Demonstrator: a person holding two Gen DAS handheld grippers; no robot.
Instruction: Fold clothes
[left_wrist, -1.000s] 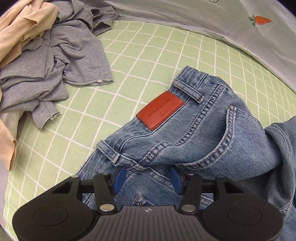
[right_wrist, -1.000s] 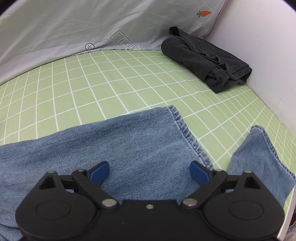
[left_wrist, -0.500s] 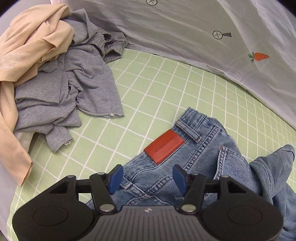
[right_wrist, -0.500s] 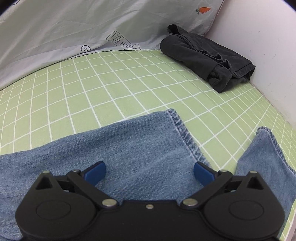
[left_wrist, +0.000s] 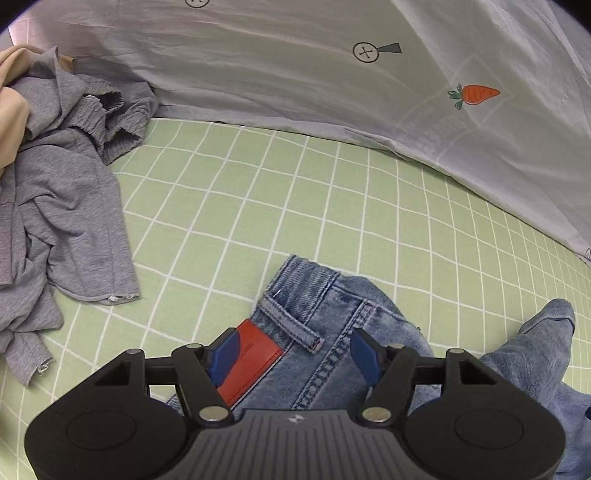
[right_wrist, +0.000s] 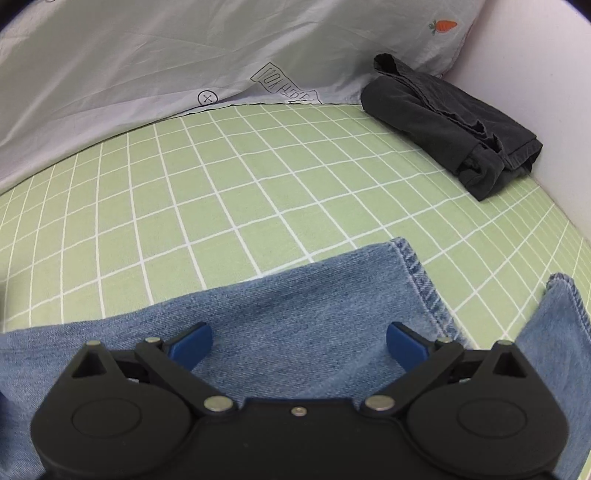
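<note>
Loosely rumpled blue jeans (left_wrist: 354, 332) with a red patch (left_wrist: 255, 358) lie beneath both grippers' wide-spread, empty fingers (left_wrist: 364, 350)

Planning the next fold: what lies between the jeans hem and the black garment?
Only bare green checked sheet lies between the jeans hem and the black garment, in the right wrist view.

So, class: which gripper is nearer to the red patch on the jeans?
Left. The left gripper hangs right over the red patch at the waistband; the right gripper is over a jeans leg, patch out of view.
</note>
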